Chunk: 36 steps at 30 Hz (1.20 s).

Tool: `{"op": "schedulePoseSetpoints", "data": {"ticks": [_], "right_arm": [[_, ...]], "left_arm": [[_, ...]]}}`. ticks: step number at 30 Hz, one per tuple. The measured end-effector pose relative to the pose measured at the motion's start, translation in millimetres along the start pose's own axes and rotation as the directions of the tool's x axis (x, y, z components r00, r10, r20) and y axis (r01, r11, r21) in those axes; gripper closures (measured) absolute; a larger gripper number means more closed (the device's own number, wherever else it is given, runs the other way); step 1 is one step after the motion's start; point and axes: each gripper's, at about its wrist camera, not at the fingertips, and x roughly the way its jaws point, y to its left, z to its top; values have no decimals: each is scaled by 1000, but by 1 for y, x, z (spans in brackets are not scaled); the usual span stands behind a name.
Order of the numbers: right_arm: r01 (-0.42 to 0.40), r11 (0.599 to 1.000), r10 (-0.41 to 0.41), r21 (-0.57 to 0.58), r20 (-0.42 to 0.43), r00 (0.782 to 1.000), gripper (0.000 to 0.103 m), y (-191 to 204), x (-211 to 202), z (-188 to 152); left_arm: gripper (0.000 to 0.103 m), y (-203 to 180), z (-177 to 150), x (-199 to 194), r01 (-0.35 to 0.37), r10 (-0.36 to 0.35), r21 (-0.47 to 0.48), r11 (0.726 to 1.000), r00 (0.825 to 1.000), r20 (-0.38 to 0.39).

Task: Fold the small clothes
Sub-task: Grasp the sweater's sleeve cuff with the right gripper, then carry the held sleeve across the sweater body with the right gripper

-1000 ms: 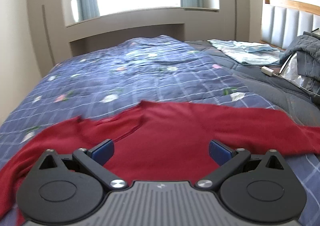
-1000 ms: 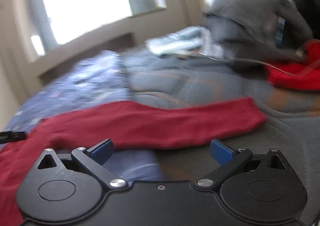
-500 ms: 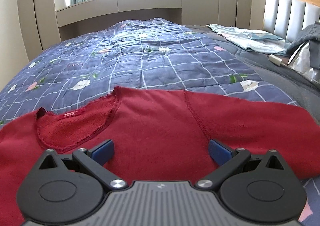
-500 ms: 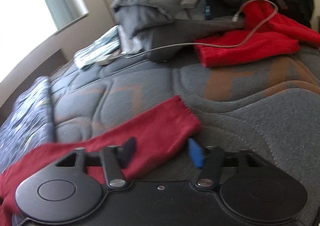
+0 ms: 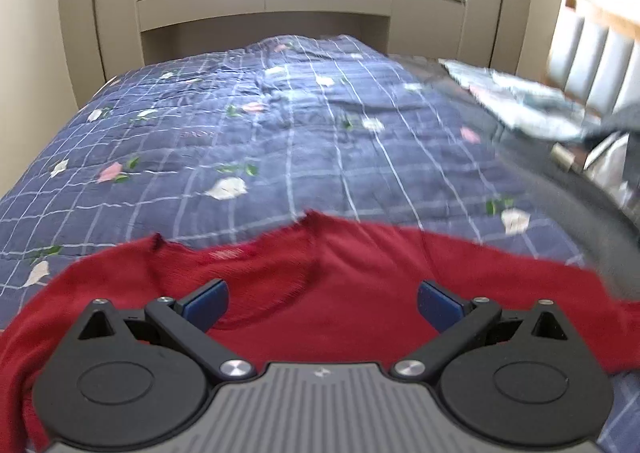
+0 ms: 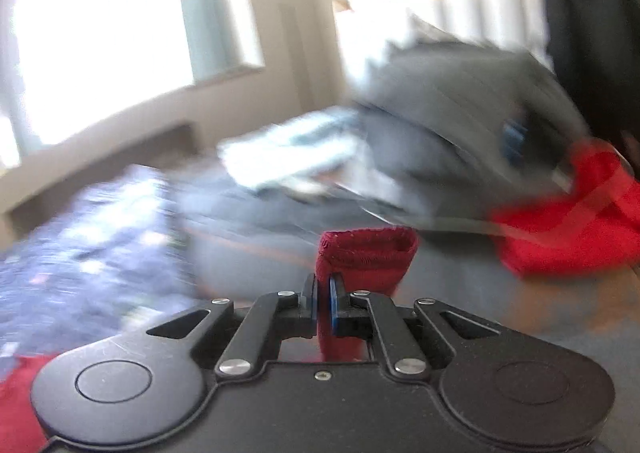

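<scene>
A dark red knit sweater (image 5: 360, 273) lies spread flat on the blue floral quilt (image 5: 280, 133), neckline toward the far side. My left gripper (image 5: 322, 303) is open and empty, hovering just above the sweater's chest below the collar. My right gripper (image 6: 323, 303) is shut on the sweater's sleeve cuff (image 6: 366, 253), which stands up lifted between the blue pads. The right wrist view is blurred by motion.
A grey bedding pile (image 6: 460, 125) and a bright red garment (image 6: 572, 229) lie to the right near the headboard (image 5: 592, 65). A pale folded cloth (image 5: 516, 101) lies at the far right. A window alcove stands beyond the bed.
My right gripper closed on the sleeve cuff and lifted it off the grey mattress. My left gripper stayed open and drew back slightly over the sweater.
</scene>
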Motion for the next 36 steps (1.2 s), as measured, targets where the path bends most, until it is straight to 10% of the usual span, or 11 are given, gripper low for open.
{"op": "schedulePoseSetpoints", "data": {"ticks": [4, 13, 20, 26, 36], "right_arm": [[-192, 976, 198, -101, 50, 979, 97, 80, -10, 21], [-527, 794, 538, -304, -54, 841, 98, 273, -28, -13], [-650, 641, 600, -407, -263, 756, 98, 376, -34, -98], [-685, 515, 562, -515, -400, 724, 97, 413, -48, -163], [-685, 430, 571, -589, -411, 711, 33, 370, -52, -168]], "left_arm": [[0, 39, 14, -23, 16, -14, -84, 996, 1000, 25], [0, 144, 27, -68, -51, 74, -253, 966, 994, 83], [0, 219, 14, -74, -141, 171, -311, 940, 983, 69], [0, 251, -7, -52, -179, 197, -323, 929, 980, 24], [0, 240, -34, -13, -133, 135, -303, 944, 991, -15]]}}
